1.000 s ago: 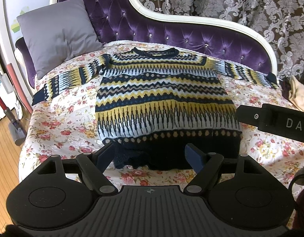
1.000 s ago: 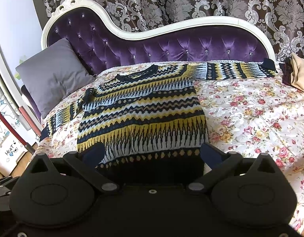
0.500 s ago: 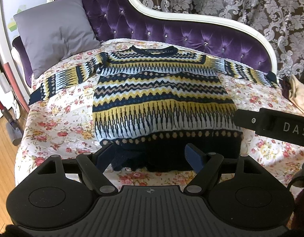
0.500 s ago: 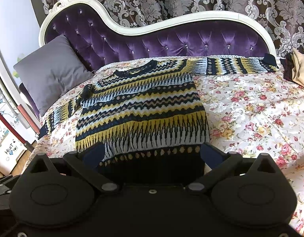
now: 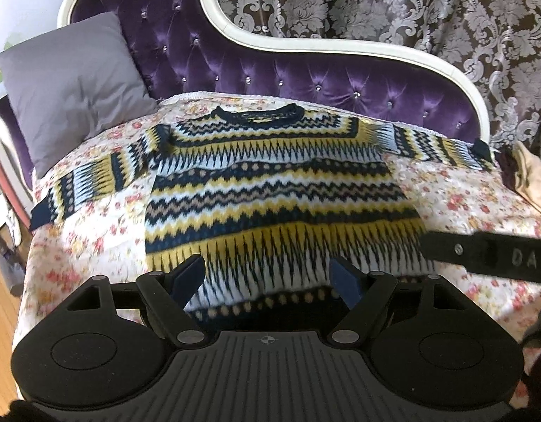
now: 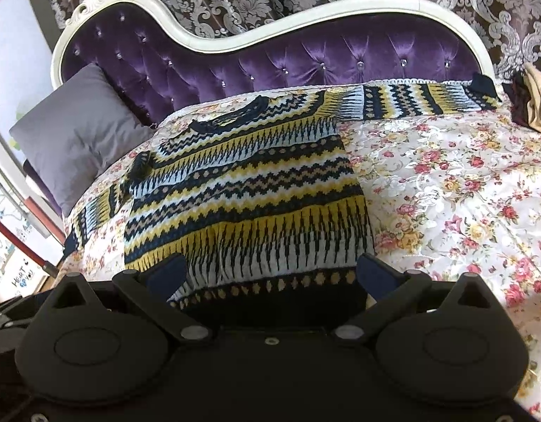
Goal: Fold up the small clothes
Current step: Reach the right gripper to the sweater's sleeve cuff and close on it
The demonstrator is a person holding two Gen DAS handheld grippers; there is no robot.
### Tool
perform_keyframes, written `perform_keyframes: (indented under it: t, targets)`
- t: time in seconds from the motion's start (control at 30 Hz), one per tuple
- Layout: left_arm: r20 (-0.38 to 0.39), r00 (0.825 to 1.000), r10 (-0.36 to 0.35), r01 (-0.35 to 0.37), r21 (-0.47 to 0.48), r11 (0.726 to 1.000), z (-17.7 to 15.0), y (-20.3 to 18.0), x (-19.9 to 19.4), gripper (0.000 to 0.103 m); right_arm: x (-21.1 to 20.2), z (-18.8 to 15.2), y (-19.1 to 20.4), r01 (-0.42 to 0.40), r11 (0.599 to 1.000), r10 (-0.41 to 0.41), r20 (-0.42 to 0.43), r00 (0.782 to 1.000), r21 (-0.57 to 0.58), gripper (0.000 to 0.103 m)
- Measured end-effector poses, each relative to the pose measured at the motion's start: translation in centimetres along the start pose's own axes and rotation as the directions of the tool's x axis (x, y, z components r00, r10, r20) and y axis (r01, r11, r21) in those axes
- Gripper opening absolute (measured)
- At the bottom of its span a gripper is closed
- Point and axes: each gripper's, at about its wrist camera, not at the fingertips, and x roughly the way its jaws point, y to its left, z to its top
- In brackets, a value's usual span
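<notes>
Fingers point(image 5: 189, 276) of the left gripper point(image 5: 268, 277) stand spread wide over the lower part of a patterned sweater point(image 5: 270, 190), and those of the right gripper point(image 6: 270, 274) are spread just as wide, nothing held between either pair. Whether any fingertip touches the knit cannot be told — the gripper bodies cover the sweater's dark hem in both views, and the near edge of the garment is blurred in the left wrist view.

Laid flat and face up on a floral bedspread point(image 6: 446, 190), the sweater has both sleeves stretched outward and its neckline toward a purple tufted headboard point(image 5: 270, 70). In the left wrist view both sleeves show in full, down to their dark cuffs; in the right wrist view the sleeve on the picture's left is partly bunched and hard to follow. A grey pillow point(image 5: 70, 84) leans at the head of the bed, on the picture's left.

Only the left wrist view catches the right gripper's dark bar crossing in from the right edge, with lettering cut off by the frame. Only the right wrist view shows the headboard's carved white crest and a wide bare stretch of bedspread to the right of the sweater. Some tan and dark cloth point(image 6: 530, 102) lies at the far right corner — too cut off to identify.
</notes>
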Motion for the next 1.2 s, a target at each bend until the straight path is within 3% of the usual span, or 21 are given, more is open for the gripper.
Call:
perform_keyframes:
  t: [0.33, 0.63, 1.0, 1.2]
  targets:
    - [-0.124, 0.992, 0.005, 0.000, 0.040, 0.999, 3.4, -0.2, 7.6, 0.077, 4.3, 2.0, -1.6, 0.059, 0.998, -0.057, -0.108, 0.992, 0.018, 0.102]
    - [-0.190, 0.980, 0.058, -0.051, 0.039, 0.998, 4.8, 0.0, 13.5, 0.077, 7.6, 3.0, -4.1, 0.101, 0.994, -0.091, -0.191, 0.977, 0.044, 0.102]
    - [-0.204, 0.973, 0.103, -0.099, 0.032, 0.995, 7.9, 0.8, 18.5, 0.077, 10.4, 5.3, -8.6, 0.170, 0.982, -0.156, -0.163, 0.974, 0.081, 0.102]
    - [-0.241, 0.968, 0.068, -0.063, 0.028, 0.998, 8.4, 0.2, 20.5, 0.077, 11.5, 7.6, -11.8, 0.208, 0.972, -0.196, -0.111, 0.974, 0.111, 0.102]
